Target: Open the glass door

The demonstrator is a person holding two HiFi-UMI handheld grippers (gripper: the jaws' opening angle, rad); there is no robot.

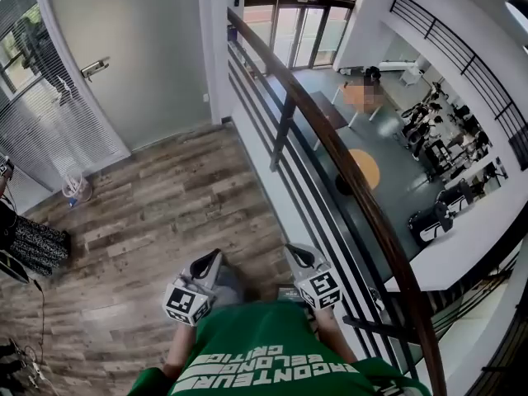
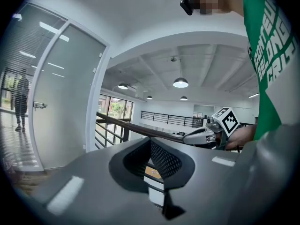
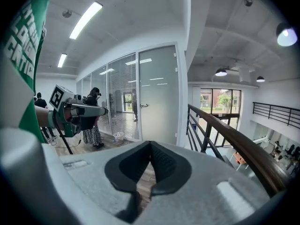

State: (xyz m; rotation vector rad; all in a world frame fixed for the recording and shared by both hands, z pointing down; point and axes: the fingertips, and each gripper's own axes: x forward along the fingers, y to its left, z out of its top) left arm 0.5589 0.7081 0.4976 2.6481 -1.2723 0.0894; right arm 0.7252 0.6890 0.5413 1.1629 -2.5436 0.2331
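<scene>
1. Closest to the head camera, the left gripper [image 1: 210, 260] and right gripper [image 1: 299, 254] are held side by side above the wooden floor [image 1: 165, 196].
2. Left jaws are pressed together at the tips with nothing between them; the right jaws are likewise together and empty.
3. Well ahead of both grippers and off to their left stands the glass door [image 1: 140, 48], with its handle [image 1: 95, 67] at its left edge; neither gripper touches it.
4. Along the right runs a railing [image 1: 330, 139], near the right gripper.
</scene>
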